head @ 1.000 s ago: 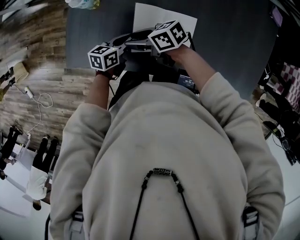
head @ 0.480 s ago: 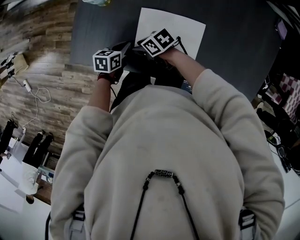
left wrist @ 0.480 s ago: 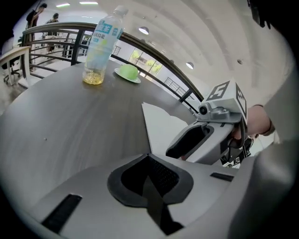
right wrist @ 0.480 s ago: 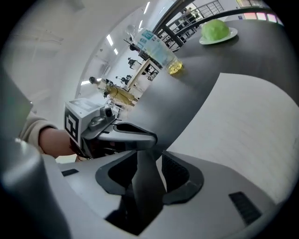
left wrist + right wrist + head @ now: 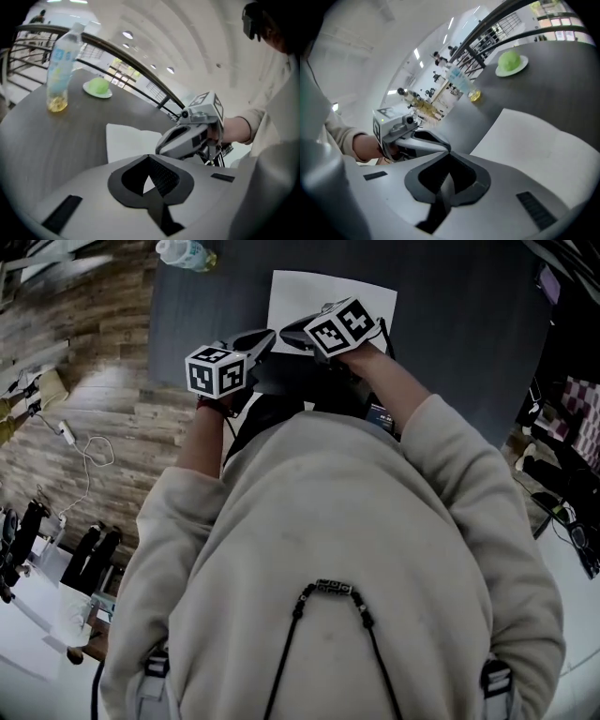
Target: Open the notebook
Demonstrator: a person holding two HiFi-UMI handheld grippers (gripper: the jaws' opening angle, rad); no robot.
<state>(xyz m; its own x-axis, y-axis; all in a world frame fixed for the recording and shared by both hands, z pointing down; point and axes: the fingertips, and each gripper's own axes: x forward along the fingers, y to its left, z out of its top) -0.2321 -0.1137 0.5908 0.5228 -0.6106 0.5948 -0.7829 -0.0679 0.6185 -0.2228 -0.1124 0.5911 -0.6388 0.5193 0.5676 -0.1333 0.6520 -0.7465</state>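
The notebook (image 5: 323, 292) is a flat white rectangle lying closed on the dark table (image 5: 450, 324); it also shows as the notebook (image 5: 125, 140) and the notebook (image 5: 543, 145) in the two gripper views. My left gripper (image 5: 268, 335) hovers at its near left edge, jaws shut and empty, as its own view confirms for the left gripper (image 5: 149, 158). My right gripper (image 5: 285, 334) sits just beside it, tip to tip. The right gripper (image 5: 449, 155) has just been closing its jaws and now stands shut with nothing between them. Neither gripper touches the notebook.
A clear plastic bottle (image 5: 186, 253) with a little yellow liquid stands at the table's far left, also seen as the bottle (image 5: 60, 70). A green lump on a white plate (image 5: 98, 87) sits further back. A railing runs behind the table; wooden floor lies to the left.
Both grippers stay close together at the notebook's near edge. The right marker cube has tipped and shifted slightly; the head view has drifted a little.
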